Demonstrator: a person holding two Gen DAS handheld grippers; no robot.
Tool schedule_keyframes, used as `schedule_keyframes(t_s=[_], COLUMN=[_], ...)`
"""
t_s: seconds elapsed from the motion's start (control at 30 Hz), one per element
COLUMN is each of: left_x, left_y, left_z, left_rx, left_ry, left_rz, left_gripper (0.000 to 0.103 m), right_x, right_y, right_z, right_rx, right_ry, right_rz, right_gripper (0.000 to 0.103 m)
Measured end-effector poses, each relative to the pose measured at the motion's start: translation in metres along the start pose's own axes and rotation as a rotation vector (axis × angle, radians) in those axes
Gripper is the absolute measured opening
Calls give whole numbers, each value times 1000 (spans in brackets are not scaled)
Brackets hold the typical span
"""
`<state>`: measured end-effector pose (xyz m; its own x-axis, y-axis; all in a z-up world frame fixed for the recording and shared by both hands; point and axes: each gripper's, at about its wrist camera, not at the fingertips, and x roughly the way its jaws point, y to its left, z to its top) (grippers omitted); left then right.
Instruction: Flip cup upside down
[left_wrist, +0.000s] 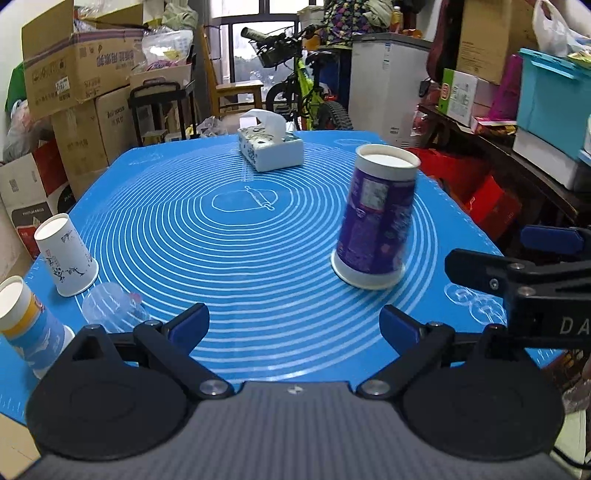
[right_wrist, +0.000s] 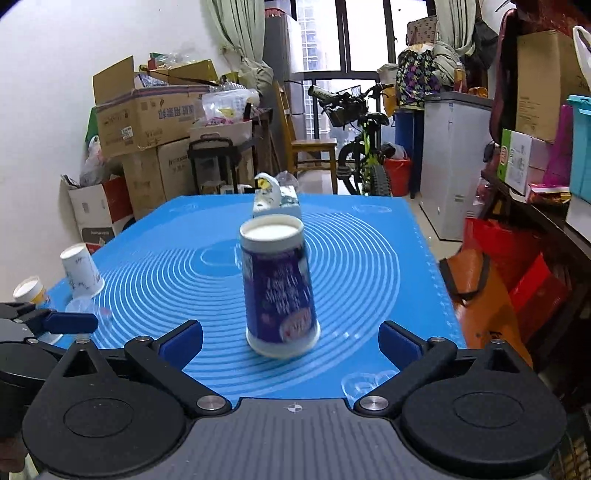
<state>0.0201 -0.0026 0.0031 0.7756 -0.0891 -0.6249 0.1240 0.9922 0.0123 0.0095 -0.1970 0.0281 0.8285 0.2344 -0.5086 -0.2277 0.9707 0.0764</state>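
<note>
Purple printed paper cup (right_wrist: 279, 286): stands mouth-down on the blue silicone baking mat (left_wrist: 258, 236), white base uppermost, slightly tilted and motion-blurred so its print cannot be read; it sits just ahead of the right gripper (right_wrist: 290, 341), whose jaws are spread wide and grasp nothing. Left gripper (left_wrist: 294, 325): jaws likewise released and empty, the cup off to its right. Also on the mat: white inverted paper cup with ink drawings (left_wrist: 66, 256), yellow-and-blue inverted paper cup (left_wrist: 31, 328) partly hidden by the left gripper, a clear plastic cup (left_wrist: 110, 308) hard to make out, and a tissue box (left_wrist: 269, 147).
</note>
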Motion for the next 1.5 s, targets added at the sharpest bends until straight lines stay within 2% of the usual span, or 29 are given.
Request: schedule_keyframes(t_s=[0.43, 1.5], left_x=[-21, -24], left_y=[-1, -4], left_z=[-17, -21], left_rx=[-19, -2], left_ry=[-33, -21], left_rz=[16, 31], left_gripper=[98, 98], right_x=[-32, -28], right_y=[-15, -14], right_z=[-22, -32], right_rx=[8, -12], right_ry=[12, 43], right_rz=[-33, -25], right_gripper=[101, 101])
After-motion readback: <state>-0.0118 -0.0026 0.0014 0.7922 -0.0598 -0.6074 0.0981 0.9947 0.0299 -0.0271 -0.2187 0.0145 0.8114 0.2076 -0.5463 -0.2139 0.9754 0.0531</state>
